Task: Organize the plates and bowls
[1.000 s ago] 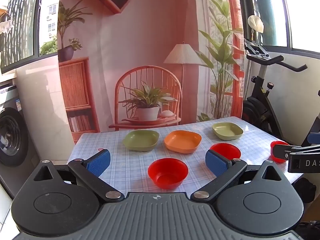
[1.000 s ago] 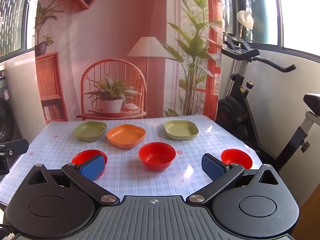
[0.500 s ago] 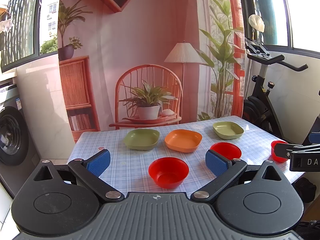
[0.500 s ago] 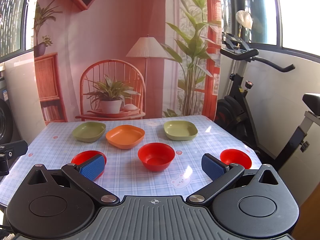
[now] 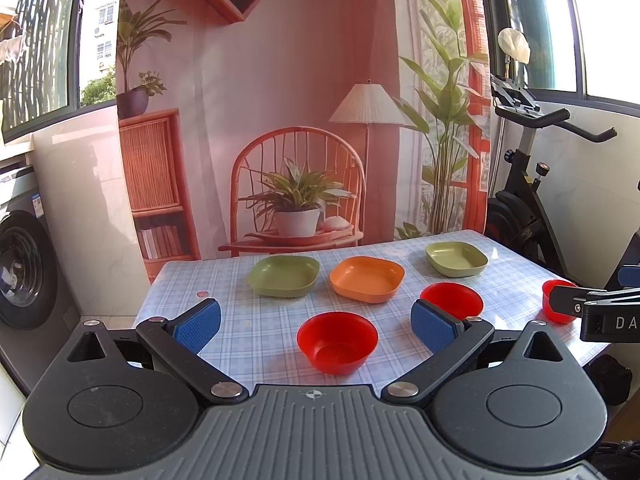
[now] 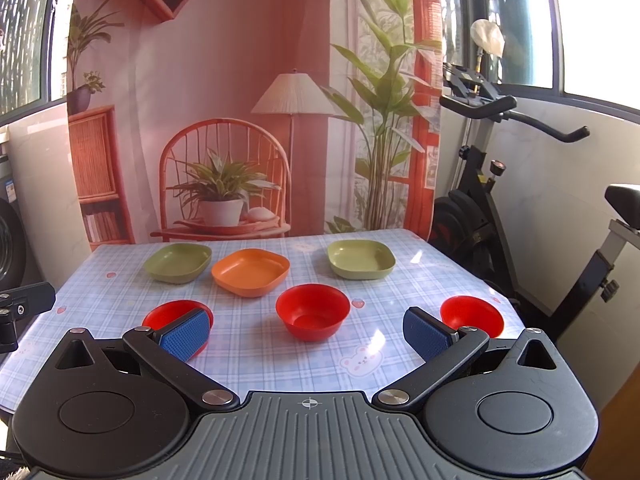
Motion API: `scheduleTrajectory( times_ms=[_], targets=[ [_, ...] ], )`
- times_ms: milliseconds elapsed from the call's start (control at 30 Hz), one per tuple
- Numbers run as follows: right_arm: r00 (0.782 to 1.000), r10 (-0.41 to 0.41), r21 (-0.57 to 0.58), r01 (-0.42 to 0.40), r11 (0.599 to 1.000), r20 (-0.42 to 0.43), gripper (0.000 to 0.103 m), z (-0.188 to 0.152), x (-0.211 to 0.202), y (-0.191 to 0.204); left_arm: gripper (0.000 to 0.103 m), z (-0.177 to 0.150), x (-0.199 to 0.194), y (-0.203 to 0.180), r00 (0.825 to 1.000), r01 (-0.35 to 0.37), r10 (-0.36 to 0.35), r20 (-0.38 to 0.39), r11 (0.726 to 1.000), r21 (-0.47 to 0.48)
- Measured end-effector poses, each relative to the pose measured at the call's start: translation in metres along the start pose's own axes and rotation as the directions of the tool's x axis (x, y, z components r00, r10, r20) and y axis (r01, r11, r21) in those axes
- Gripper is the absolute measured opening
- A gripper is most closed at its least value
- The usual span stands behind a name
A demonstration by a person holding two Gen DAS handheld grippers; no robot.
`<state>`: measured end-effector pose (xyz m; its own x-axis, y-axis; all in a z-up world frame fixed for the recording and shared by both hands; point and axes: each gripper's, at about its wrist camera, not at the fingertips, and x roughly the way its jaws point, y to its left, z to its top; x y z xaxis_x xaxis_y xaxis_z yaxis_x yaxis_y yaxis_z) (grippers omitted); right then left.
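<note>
Across the back of the checked-cloth table (image 6: 120,312): green square plastic plate (image 6: 178,262) at left, orange square plastic plate (image 6: 251,272) just beside it at centre, second green square plate (image 6: 361,265) well apart at right. In front, lower in frame: three red round plastic bowls, left (image 6: 168,314), centre (image 6: 313,317), right (image 6: 471,314).

text: "DA" in white capitals, cut off by frame edge | on: black body of right gripper (image 5: 608,322), seen at right edge of left wrist view | washing machine (image 5: 24,264) stickers: too small to read | other legible text: 0
</note>
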<state>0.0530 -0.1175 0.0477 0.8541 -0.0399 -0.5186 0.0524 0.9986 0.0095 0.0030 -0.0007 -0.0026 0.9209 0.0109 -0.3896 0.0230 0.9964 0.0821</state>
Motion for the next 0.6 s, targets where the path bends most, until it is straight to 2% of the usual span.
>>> scheduleTrajectory(
  times_ms=[100, 600],
  targets=[
    [1.000, 0.000, 0.000, 0.000, 1.000, 0.000, 0.103, 0.0072, -0.0094, -0.0066, 0.102, -0.0011, 0.0004, 0.0002, 1.000, -0.001, 0.001, -0.003, 1.000, -0.003],
    [1.000, 0.000, 0.001, 0.000, 1.000, -0.001, 0.103, 0.0047, -0.0056, -0.0052, 0.102, -0.0024, 0.0000, 0.0001, 1.000, -0.001, 0.001, -0.006, 1.000, -0.005]
  ],
)
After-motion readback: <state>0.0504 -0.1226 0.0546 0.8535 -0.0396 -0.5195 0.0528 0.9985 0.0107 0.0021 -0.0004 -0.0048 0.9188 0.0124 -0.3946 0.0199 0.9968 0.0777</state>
